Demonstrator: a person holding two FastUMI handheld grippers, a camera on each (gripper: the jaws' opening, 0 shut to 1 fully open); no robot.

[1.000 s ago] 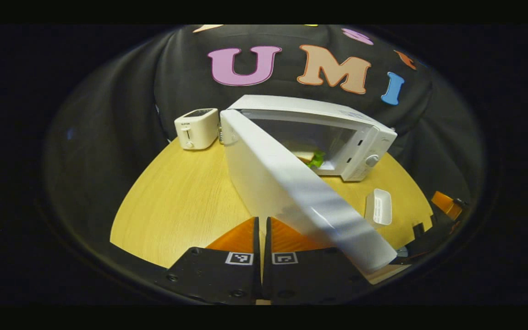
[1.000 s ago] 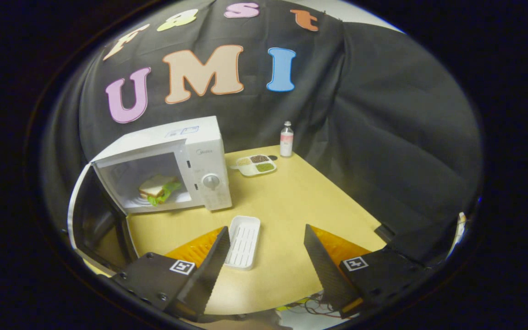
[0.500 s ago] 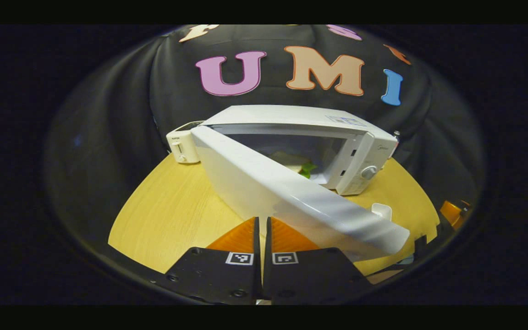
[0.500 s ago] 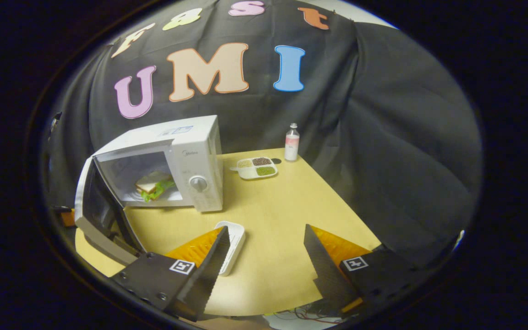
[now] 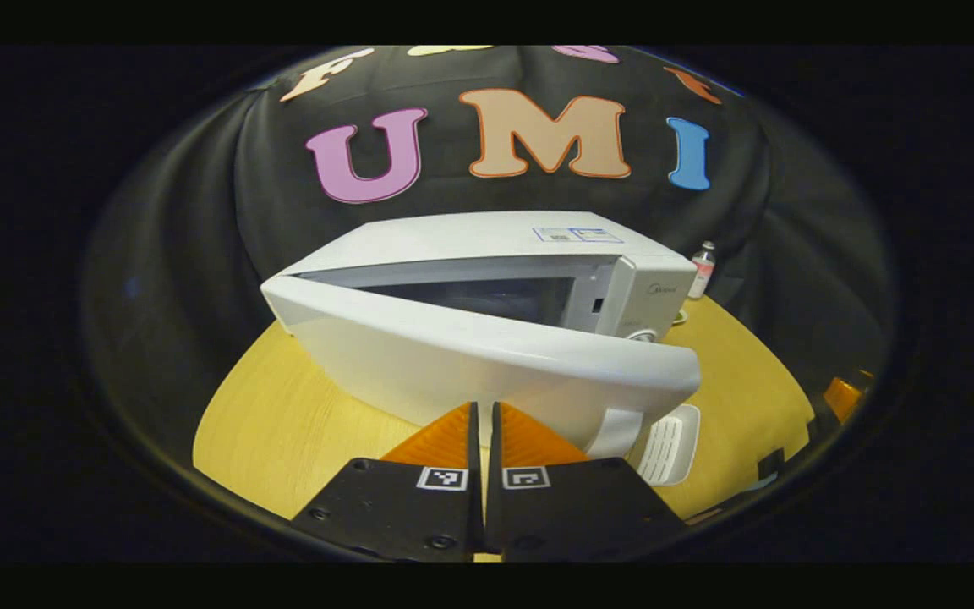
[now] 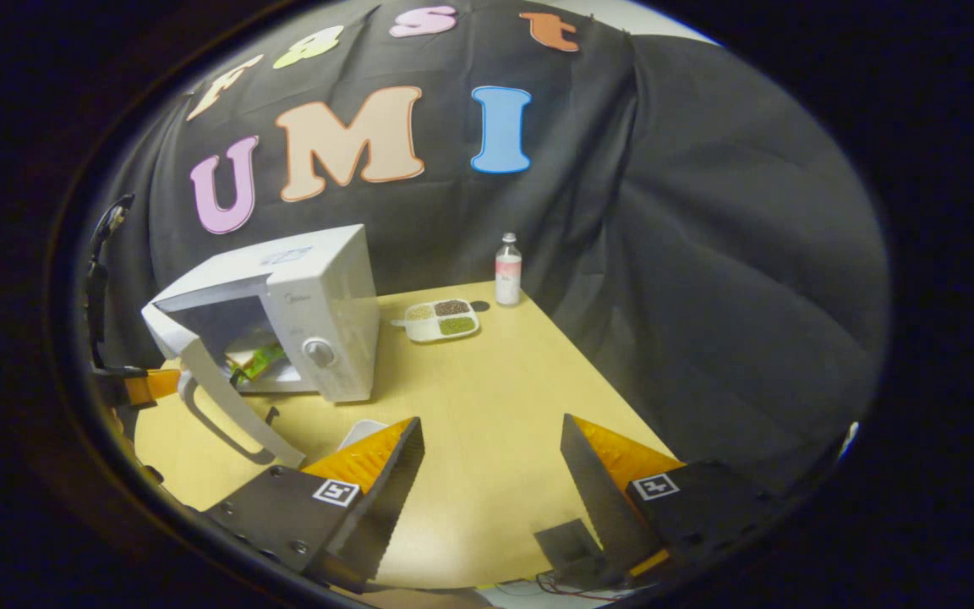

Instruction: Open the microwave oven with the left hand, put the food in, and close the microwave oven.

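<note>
Behind the half-open microwave door, food mostly hidden; left tool closed, right tool wide, both empty.

left gripper view: close behind microwave door | right gripper view: farther, same microwave

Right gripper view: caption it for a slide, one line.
Open right gripper hovers above the table; microwave door partly open, food inside.
</note>
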